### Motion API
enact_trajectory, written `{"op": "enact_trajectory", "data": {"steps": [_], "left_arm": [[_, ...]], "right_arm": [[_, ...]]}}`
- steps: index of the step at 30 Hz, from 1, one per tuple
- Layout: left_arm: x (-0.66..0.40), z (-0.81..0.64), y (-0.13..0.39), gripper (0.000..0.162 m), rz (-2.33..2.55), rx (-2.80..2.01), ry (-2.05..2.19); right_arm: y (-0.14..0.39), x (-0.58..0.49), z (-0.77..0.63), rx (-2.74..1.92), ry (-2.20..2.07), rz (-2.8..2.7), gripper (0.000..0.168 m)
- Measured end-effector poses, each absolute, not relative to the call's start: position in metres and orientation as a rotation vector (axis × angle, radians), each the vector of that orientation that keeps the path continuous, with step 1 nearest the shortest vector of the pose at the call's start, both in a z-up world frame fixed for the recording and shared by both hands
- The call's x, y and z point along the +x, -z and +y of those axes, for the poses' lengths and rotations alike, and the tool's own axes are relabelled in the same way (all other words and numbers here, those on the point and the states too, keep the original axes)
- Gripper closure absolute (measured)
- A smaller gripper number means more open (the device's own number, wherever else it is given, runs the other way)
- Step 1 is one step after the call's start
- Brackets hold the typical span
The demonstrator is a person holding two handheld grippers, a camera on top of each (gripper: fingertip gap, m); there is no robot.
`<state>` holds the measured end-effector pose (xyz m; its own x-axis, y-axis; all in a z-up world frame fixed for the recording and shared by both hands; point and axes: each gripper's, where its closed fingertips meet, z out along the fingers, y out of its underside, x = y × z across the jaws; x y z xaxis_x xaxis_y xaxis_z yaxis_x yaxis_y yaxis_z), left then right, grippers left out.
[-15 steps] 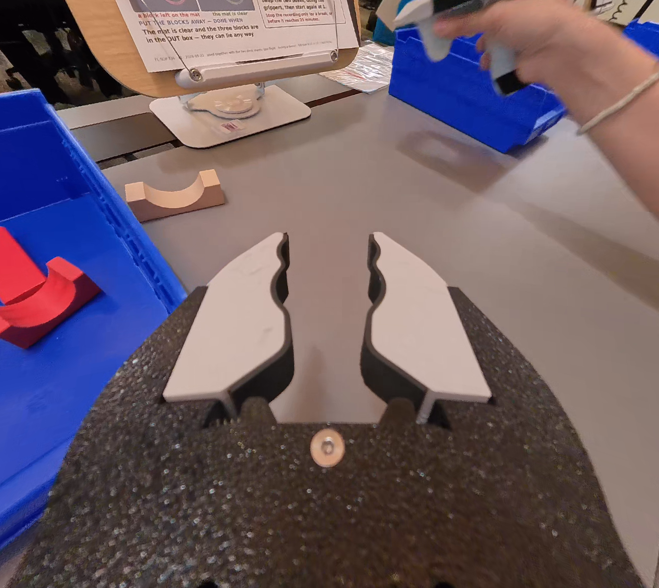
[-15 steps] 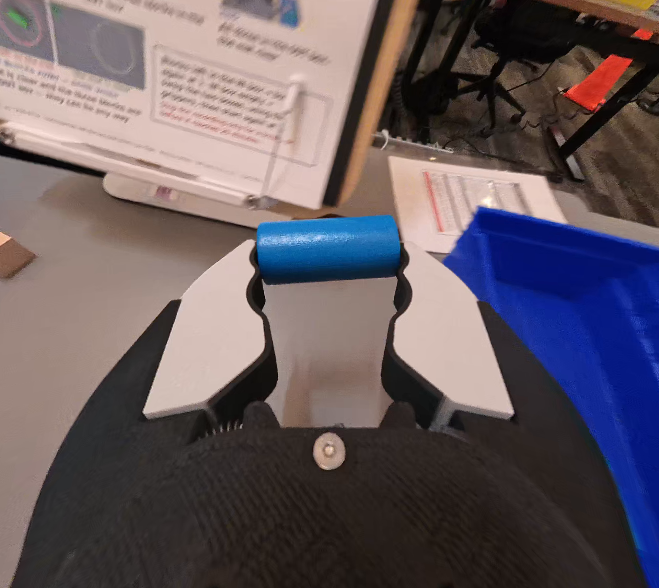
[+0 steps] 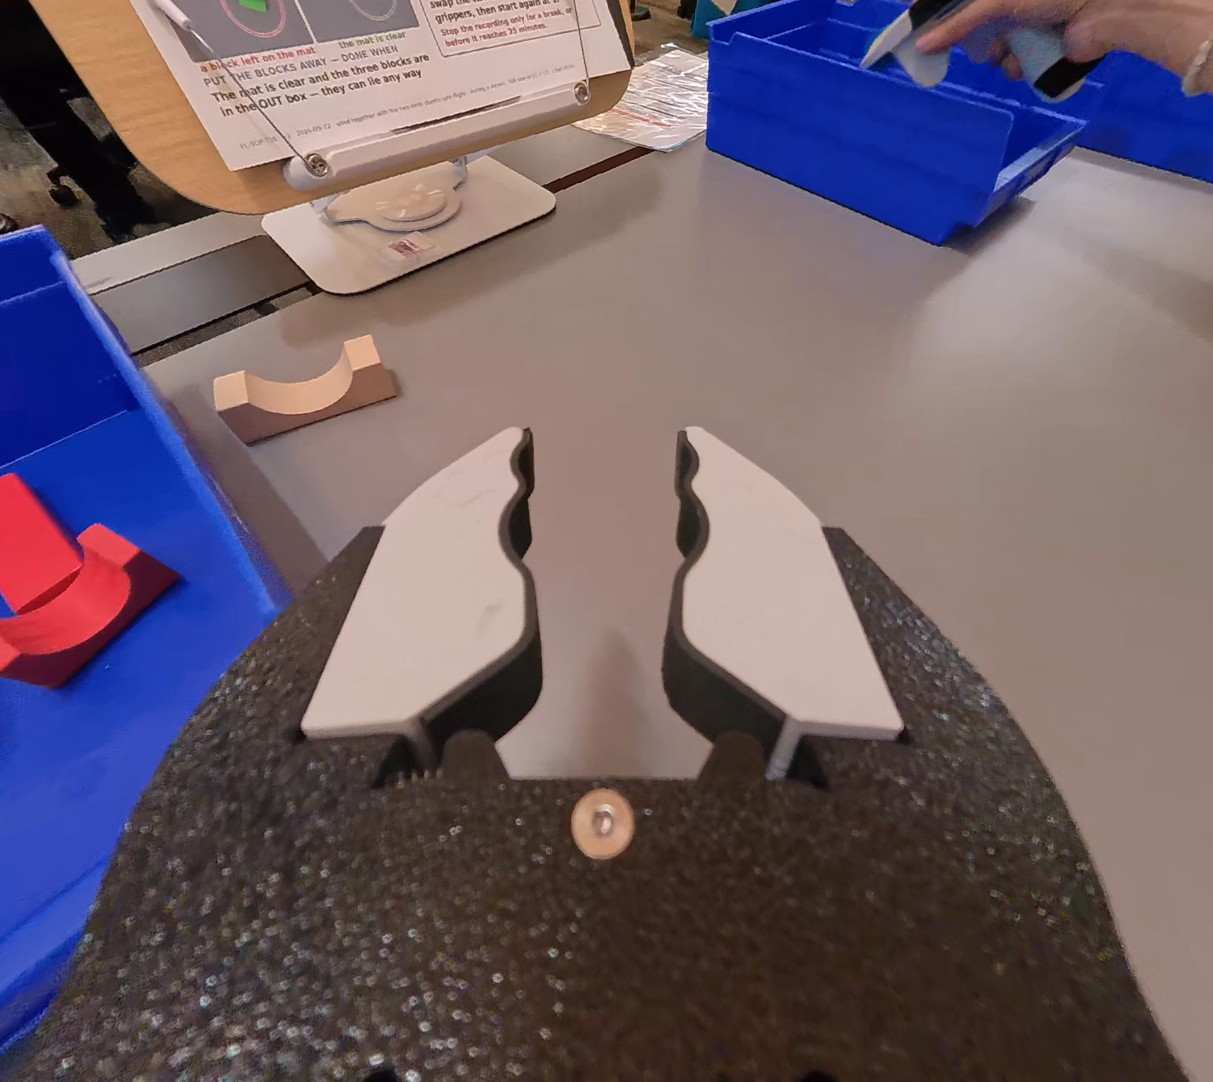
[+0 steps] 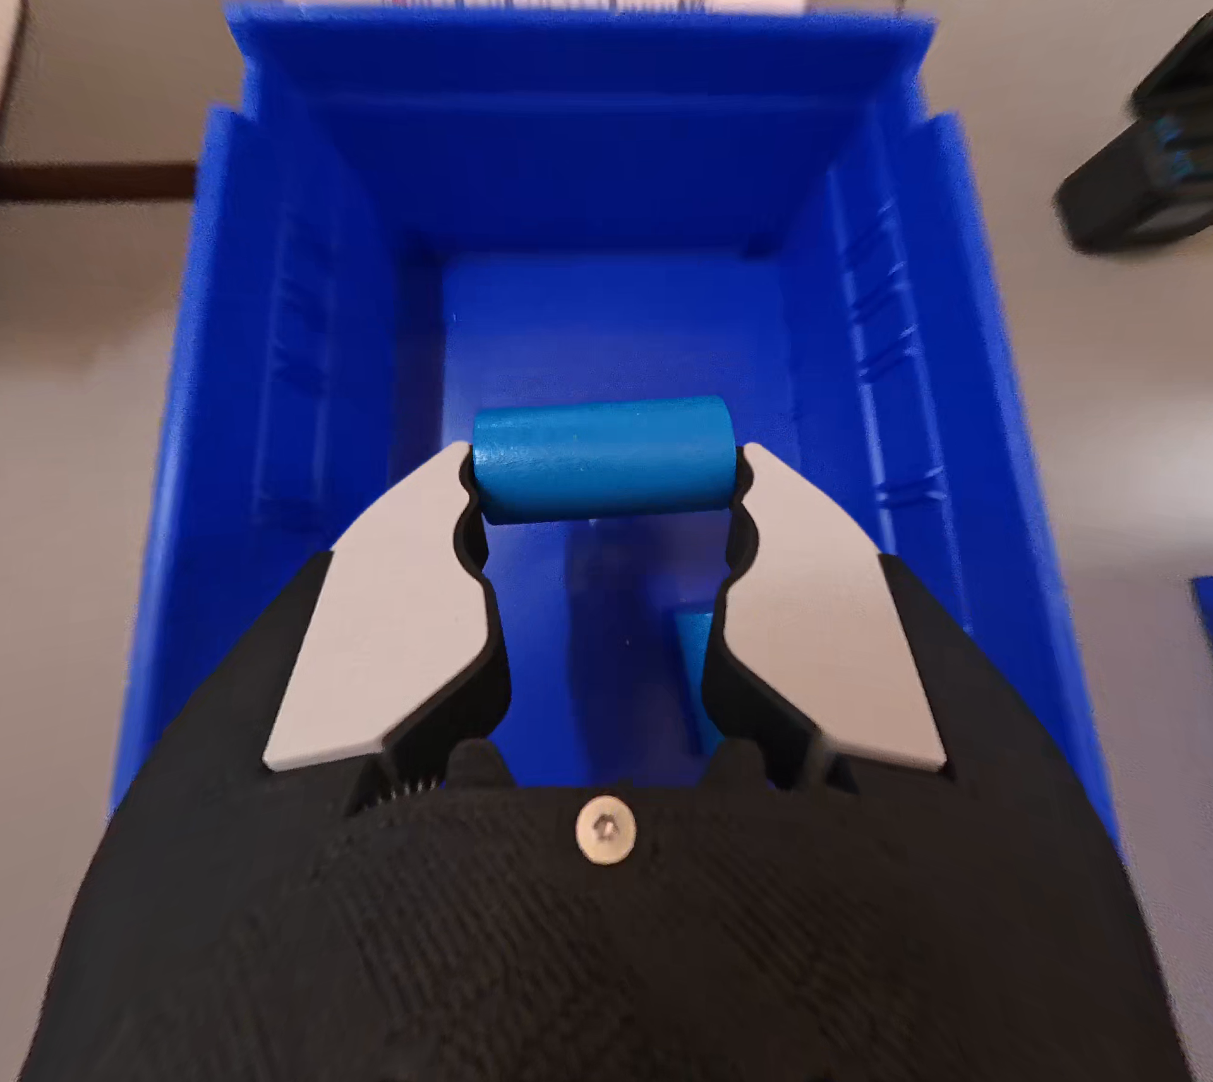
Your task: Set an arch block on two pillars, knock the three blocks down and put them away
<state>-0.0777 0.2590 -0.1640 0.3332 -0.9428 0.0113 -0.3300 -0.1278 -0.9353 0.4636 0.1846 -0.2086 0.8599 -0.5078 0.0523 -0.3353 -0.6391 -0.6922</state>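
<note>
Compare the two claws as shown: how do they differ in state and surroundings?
The left claw is open and empty; the right claw is shut on a blue cylinder. The left claw hangs over the grey table; the right claw is above a blue bin. Both have pale fingers.

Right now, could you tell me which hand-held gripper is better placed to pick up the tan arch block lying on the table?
The left hand-held gripper: open, empty, with the tan arch block just ahead to its left. The right hand-held gripper holds a blue cylinder over the far blue bin.
</note>
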Motion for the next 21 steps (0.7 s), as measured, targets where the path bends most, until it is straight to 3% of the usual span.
{"op": "enact_trajectory", "data": {"steps": [5,13,17,21], "left_arm": [[-0.075,0.257,0.170,0.121,1.200,-1.669,0.749],[-0.070,0.253,0.175,0.121,1.230,-1.674,0.717],[-0.070,0.254,0.180,0.121,1.234,-1.687,0.716],[-0.074,0.257,0.176,0.121,1.213,-1.682,0.723]], "right_arm": [[0.254,0.454,0.183,-2.503,0.275,0.546,0.095],[0.276,0.449,0.183,-2.573,0.255,0.496,0.094],[0.248,0.454,0.182,-2.525,0.345,0.478,0.078],[0.164,0.422,0.205,-2.322,0.442,0.256,0.077]]}}
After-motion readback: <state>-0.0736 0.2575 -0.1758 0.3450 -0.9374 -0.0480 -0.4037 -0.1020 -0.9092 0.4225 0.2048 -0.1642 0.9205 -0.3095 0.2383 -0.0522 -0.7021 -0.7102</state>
